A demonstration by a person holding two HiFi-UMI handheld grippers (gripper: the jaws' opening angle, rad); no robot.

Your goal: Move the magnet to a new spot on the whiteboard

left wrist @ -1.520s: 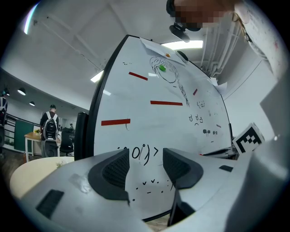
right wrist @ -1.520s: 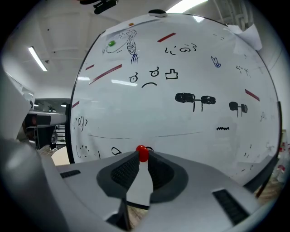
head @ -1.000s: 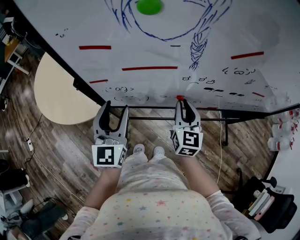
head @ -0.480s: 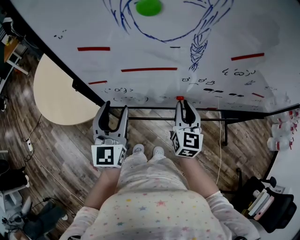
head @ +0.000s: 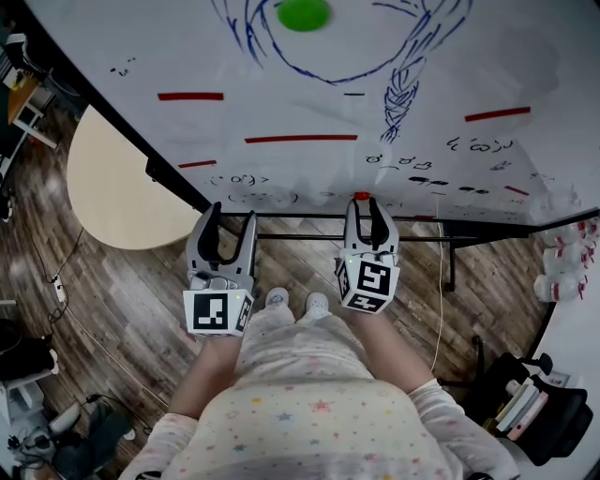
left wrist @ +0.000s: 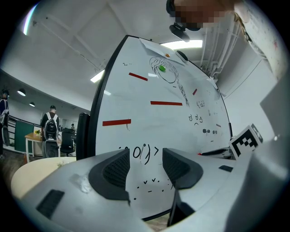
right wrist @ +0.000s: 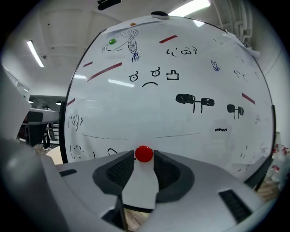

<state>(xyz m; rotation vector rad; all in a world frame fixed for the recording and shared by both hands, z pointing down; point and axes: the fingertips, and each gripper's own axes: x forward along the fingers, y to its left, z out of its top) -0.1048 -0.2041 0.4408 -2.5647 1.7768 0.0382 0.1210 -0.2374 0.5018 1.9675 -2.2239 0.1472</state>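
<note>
Change observed: the right gripper (head: 367, 208) sits slightly further left than half a second ago, and its marker cube is canted. The left gripper (head: 232, 214) has not moved.
Meaning for the task: judged to be the start of the lift or slide; the magnet is not yet away from its spot.
Right jaws: narrow, closed onto the red magnet (right wrist: 144, 154), which sits at the very tips and touches both pads.
Left jaws: wide apart, nothing between them; only the board face shows through the gap.
Task item location: the red magnet lies against the whiteboard (head: 281, 178), close to its bottom edge and a little right of the middle of that edge.
Risk: the hold is at the tips only, so the magnet may slip out as it breaks from the board.
Other board items: a green disc (head: 303, 13) is near the top edge of the head view, inside a blue sketch (head: 398, 84) of a head with a braid. Red strips (head: 300, 138) run across the middle.
Brands and labels: none seen.
Legible writing: no words. There are black hand-drawn faces and small symbols toward the bottom and right edges; the smallest are too small to read.
Marker cubes: black-and-white square patterns, not text.
</note>
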